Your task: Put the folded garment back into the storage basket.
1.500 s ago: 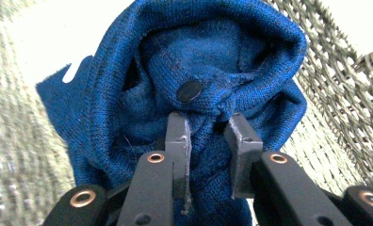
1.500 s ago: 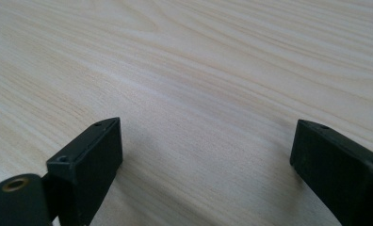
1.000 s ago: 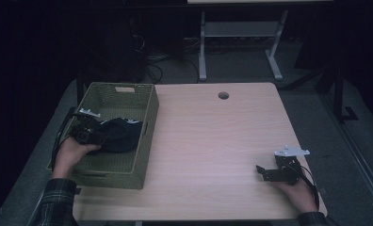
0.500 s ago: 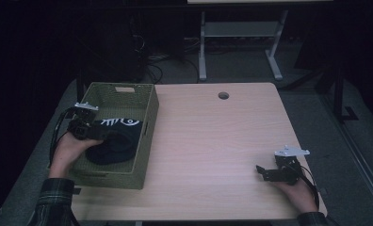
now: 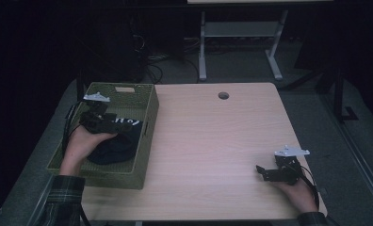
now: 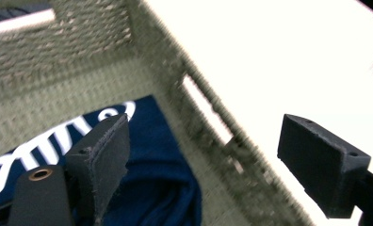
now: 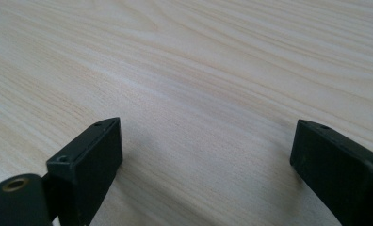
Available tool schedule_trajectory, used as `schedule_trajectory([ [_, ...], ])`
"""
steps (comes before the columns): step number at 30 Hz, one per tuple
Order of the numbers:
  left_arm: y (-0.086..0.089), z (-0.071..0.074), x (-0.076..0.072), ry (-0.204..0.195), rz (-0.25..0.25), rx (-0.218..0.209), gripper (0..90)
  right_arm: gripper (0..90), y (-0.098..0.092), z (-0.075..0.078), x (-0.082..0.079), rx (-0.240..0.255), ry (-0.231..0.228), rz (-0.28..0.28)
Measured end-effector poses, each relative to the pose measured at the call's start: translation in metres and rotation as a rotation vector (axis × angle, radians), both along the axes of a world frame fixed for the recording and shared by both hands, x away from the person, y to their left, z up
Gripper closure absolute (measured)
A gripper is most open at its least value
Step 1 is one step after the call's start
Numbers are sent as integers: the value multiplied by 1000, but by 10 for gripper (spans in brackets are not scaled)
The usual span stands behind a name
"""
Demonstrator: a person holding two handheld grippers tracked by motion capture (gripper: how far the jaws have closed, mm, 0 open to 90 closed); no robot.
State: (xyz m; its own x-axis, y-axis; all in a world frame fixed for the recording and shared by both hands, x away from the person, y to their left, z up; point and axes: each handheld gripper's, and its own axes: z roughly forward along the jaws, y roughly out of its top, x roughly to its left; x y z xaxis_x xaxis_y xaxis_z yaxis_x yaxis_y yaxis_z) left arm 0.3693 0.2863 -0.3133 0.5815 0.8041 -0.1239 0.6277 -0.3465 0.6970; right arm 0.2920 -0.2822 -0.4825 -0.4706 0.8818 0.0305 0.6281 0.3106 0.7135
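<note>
Left hand-held gripper [image 5: 110,123] sits at mid-left of the high view, over the basket [image 5: 147,129], held by the left hand [image 5: 83,143]; its grey plate is toward the upper left. In the left gripper view [image 6: 201,162] its jaws stand wide apart w/ nothing between them; they have just been opening, and the pads press on nothing. Below them, in the lower left of that view, lies the shirt [image 6: 161,179], dark blue w/ white lettering, on the basket floor, w/ the woven wall [image 6: 213,132] running diagonally beside it and a slot handle in that wall. In the high view the shirt [image 5: 111,148] is a dark bunched heap in the near half of the basket, partly under the hand; lettering shows just right of the gripper. Can't tell whether the gripper touches the cloth there. Basket stands at the left edge of the surface [image 5: 208,141], light wood, w/ a round hole near its far edge. Right hand-held gripper [image 5: 264,172] is at the lower right of the high view, low over the surface, in the right hand [image 5: 297,190], well apart from the basket. In the right gripper view [image 7: 206,155] its jaws are apart too, bare wood between them.
</note>
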Motion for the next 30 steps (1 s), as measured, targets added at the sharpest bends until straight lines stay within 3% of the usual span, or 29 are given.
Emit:
schedule_trajectory([
  [8, -34, 9, 1, -31, -45, -44, 160, 94, 0, 0, 0, 0, 1, 0],
  [12, -58, 11, 1, -46, -81, -48, 160, 94, 0, 0, 0, 0, 0, -1],
  [14, -62, 11, 0, -47, -85, -48, 160, 93, 0, 0, 0, 0, 0, 0],
  [21, -104, 1, -2, -45, -143, -59, 160, 94, 0, 0, 0, 0, 0, 0],
  [30, -131, -15, -6, -45, -171, -67, 160, 94, 0, 0, 0, 0, 0, 0],
])
